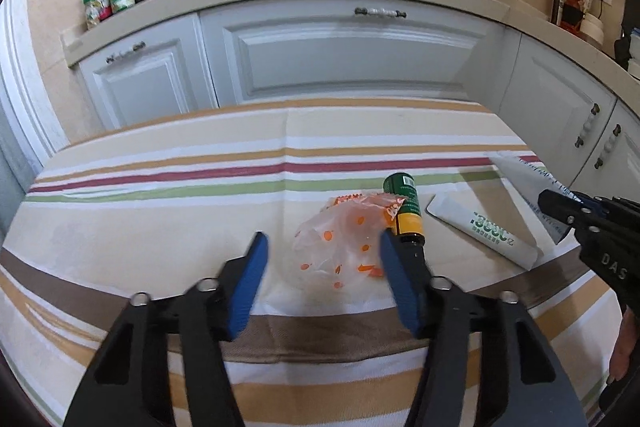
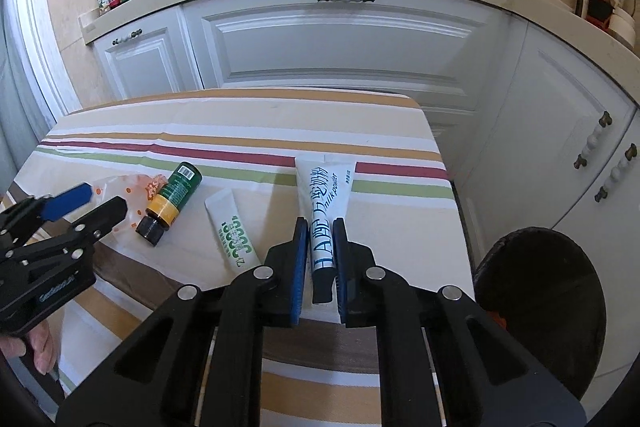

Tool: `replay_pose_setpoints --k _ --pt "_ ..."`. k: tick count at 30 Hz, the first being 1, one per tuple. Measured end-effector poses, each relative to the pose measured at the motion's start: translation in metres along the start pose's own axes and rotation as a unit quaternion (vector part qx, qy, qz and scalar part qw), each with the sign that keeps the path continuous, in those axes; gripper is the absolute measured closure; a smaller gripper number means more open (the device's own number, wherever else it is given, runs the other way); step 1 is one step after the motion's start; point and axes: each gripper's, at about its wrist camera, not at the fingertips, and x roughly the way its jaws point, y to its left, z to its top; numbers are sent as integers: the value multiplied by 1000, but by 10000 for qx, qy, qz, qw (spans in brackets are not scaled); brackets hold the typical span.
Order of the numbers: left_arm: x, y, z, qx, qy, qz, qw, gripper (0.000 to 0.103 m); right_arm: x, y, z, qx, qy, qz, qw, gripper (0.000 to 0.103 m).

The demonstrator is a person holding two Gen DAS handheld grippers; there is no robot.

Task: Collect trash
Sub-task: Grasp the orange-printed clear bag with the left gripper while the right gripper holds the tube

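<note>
Right gripper [image 2: 320, 227] clamps white tube [image 2: 326, 195]; left gripper [image 1: 322, 247] agape (straddling bag [image 1: 340, 239]).

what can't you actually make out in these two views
- Bottle cap: left wrist view, hidden behind the left gripper's finger.
- Dark round container: right wrist view, inside too dark, lower part behind the right gripper.
- Tube small print: too small.
- Plastic bag: contents unclear.
</note>
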Motion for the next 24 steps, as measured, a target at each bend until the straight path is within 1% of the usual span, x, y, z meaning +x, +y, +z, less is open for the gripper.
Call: replay_pose_setpoints --k 1,3,5,6,9,17,24 --pt "2 0 0 -3 52 -51 10000 61 -1 0 0 8 -9 -1 10000 90" --pt "6 0 0 -6 167 -171 9997 78 -2 -1 0 30 -19 5 10000 90" --pt "8 1 -1 -31 247 -234 9994 87 -3 -1 -1 48 -31 2 10000 90" --pt "8 1 -2 -44 255 -256 9993 95 -3 -1 0 53 -34 0 10000 90" --pt "5 1 -4 -42 213 -303 9993 96 -3 -2 -2 75 -35 -12 10000 90" --pt "-5 -1 -7 -9 67 -222 9997 99 -6 -4 -4 130 -57 -24 9999 90" --pt "-14 4 -13 -118 45 14 9999 99 -14 -7 -8 191 -120 -9 9997 90"
